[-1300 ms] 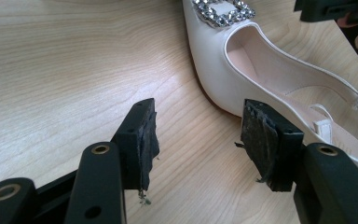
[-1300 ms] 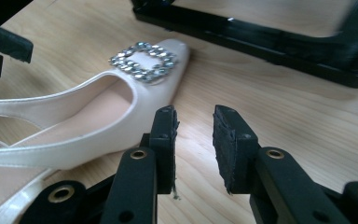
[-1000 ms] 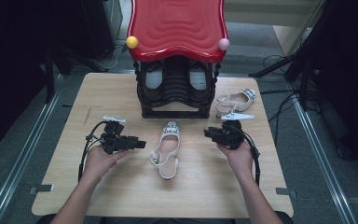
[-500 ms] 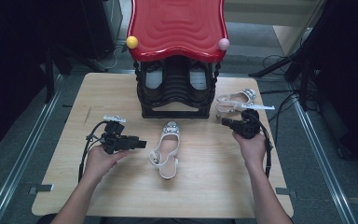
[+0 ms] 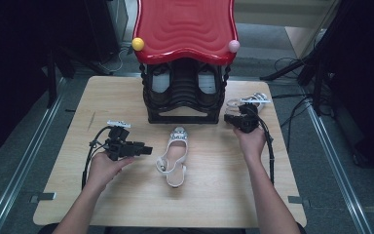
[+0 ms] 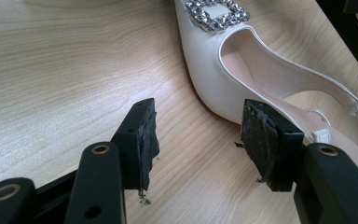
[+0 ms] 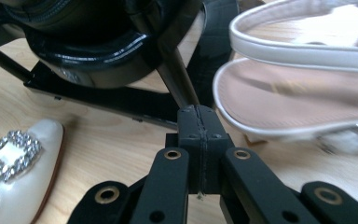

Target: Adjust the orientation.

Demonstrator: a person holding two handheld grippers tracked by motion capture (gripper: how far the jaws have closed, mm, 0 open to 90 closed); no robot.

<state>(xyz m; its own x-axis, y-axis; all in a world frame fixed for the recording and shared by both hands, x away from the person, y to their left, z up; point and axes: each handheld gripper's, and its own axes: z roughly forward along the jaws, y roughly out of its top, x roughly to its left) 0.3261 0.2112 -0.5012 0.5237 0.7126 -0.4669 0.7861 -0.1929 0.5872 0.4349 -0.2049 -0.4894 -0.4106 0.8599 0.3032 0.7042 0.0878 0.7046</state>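
Note:
A white slingback shoe (image 5: 174, 157) with a rhinestone buckle lies mid-table, its toe toward the rack. My left gripper (image 5: 145, 149) rests to its left, open and pointing at it. In the left gripper view the shoe (image 6: 242, 60) lies just beyond the open jaws (image 6: 200, 121), close to the right pad and untouched. A second white shoe (image 5: 251, 101) lies at the back right beside the rack. My right gripper (image 5: 238, 116) is just in front of it, shut with nothing between its pads (image 7: 198, 116). The second shoe (image 7: 298, 84) lies ahead to the right in the right gripper view.
A black shoe rack (image 5: 182, 92) with a red wavy top (image 5: 185, 27) stands at the back middle of the wooden table (image 5: 214, 195), dark shoes inside. Its base (image 7: 98, 98) is close ahead of my right gripper. Cables trail from both grippers.
My right hand has moved away from me and slightly right, from beside the middle shoe up to the second shoe by the rack. The left hand has kept still.

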